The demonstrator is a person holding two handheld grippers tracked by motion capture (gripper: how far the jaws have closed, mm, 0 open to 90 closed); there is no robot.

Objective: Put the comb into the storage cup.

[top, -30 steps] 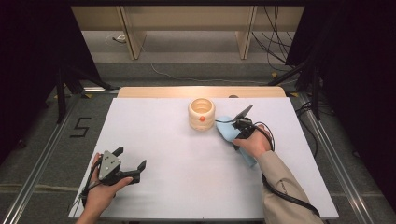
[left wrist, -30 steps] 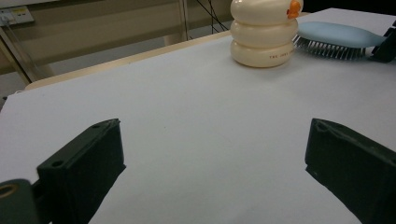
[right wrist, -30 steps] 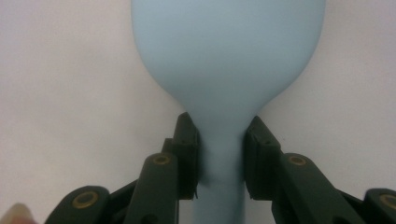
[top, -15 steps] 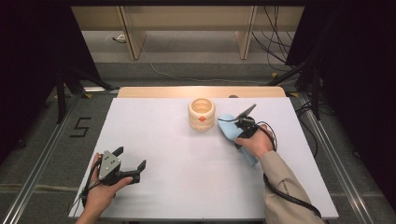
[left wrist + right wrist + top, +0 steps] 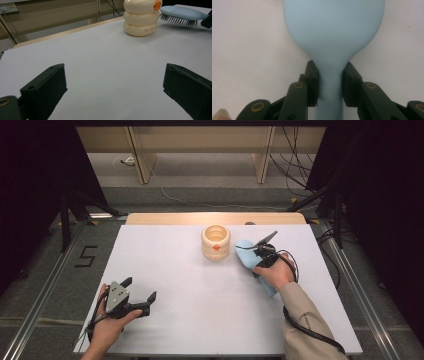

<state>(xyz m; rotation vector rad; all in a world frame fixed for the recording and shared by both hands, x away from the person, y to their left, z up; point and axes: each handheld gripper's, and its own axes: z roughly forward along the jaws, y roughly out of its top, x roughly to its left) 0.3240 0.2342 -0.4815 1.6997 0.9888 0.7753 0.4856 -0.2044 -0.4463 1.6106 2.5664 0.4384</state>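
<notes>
Near the table's [image 5: 165, 265] far edge, the right gripper [image 5: 329, 82] clamps the blue hairbrush's [image 5: 333, 32] neck, bristles down, beside the cream holder [image 5: 216, 242]. The left gripper [image 5: 140, 295] rests near the front-left corner, jaws wide apart.

We see a pale blue brush [image 5: 333, 27] with an oval head and a narrow handle, clamped at its neck, bristles facing down over the white desk [image 5: 200, 310]. Its head lies just right of the cream ringed pot [image 5: 216, 242], apparently not touching it, though we can't be sure.
</notes>
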